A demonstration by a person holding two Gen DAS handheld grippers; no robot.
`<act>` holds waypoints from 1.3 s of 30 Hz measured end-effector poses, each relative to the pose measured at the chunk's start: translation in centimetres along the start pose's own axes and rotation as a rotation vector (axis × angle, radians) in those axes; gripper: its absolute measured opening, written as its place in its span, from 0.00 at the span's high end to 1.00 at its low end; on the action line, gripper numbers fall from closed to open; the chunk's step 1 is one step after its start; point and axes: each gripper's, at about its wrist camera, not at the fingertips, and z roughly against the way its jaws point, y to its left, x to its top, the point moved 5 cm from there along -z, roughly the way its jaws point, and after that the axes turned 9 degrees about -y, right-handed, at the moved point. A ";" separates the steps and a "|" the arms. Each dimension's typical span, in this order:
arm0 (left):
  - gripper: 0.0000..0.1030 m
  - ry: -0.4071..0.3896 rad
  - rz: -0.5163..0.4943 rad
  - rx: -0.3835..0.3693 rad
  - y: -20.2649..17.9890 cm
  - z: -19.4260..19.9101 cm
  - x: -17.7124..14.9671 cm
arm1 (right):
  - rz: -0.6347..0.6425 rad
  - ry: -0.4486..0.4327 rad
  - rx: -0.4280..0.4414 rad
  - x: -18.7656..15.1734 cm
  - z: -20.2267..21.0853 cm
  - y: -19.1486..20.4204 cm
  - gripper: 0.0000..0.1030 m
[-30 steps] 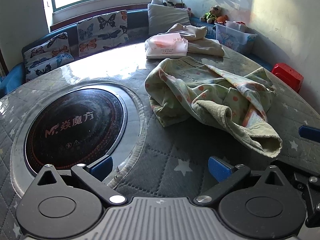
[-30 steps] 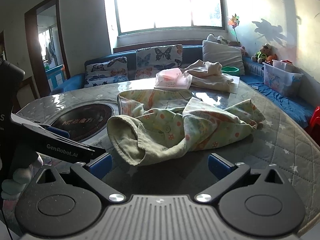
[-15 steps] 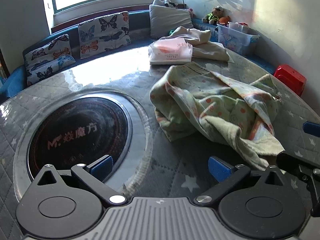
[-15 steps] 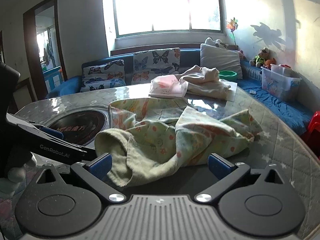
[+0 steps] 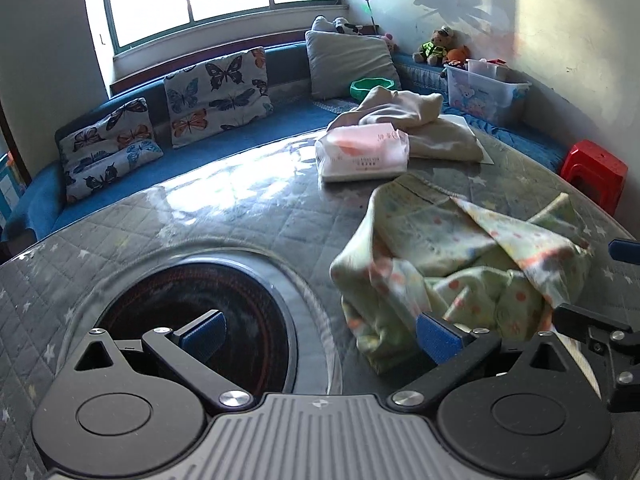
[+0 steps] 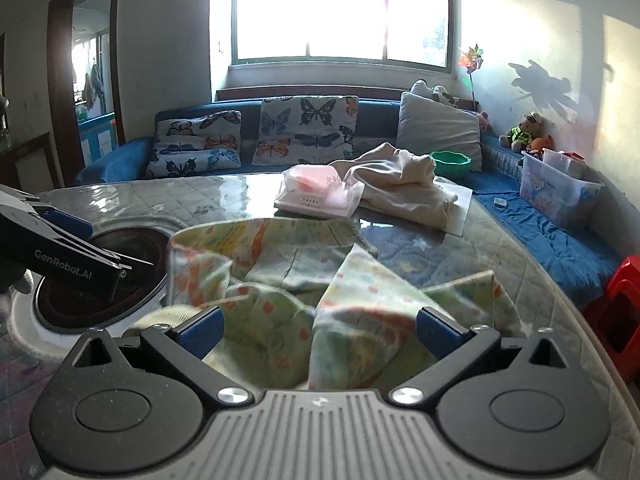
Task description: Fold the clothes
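A crumpled pale green garment with orange dots point(image 5: 460, 264) lies on the quilted grey table point(image 5: 240, 220), to the right of a round black cooktop point(image 5: 192, 320). My left gripper point(image 5: 320, 332) is open over the cooktop's right edge, its right pad touching the garment's near-left side. The right gripper point(image 6: 318, 328) is open too, and the garment point(image 6: 320, 292) bunches up between its blue pads. A ribbed cuff point(image 6: 168, 316) pokes out by the left pad. The left gripper's side point(image 6: 64, 248) shows at the left of the right wrist view.
A plastic-wrapped pink and white packet point(image 5: 364, 152) and a heap of beige cloth point(image 5: 420, 124) lie at the table's far side. A blue bench with butterfly cushions point(image 5: 216, 88) runs behind. A red stool point(image 5: 592, 172) stands off the table's right edge, beside a clear storage box point(image 5: 484, 88).
Both grippers have moved forward towards the garment. It now fills the gap between the right gripper's pads and reaches the left gripper's right pad. Its near cuff has been pushed back.
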 end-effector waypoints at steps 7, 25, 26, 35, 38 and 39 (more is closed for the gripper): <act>0.00 0.009 0.006 -0.011 -0.1 -2.6 2.2 | 0.023 0.015 -0.006 1.2 -3.0 -0.6 0.02; 0.58 0.171 0.024 -0.116 -1.5 -9.2 2.1 | 0.030 0.179 -0.045 -0.4 -8.0 -2.5 0.47; 0.64 0.172 0.025 -0.123 -1.4 -9.1 1.9 | 0.028 0.184 -0.049 -0.6 -7.9 -2.7 0.49; 0.95 0.129 0.037 -0.142 -0.8 -6.8 1.8 | 0.046 0.151 -0.104 -1.3 -4.4 -3.8 0.90; 0.96 0.116 0.036 -0.141 -0.6 -6.0 1.8 | 0.035 0.128 -0.125 -1.3 -2.8 -4.4 0.92; 0.96 0.112 0.035 -0.141 -0.6 -5.8 1.8 | 0.030 0.121 -0.131 -1.3 -2.2 -4.5 0.92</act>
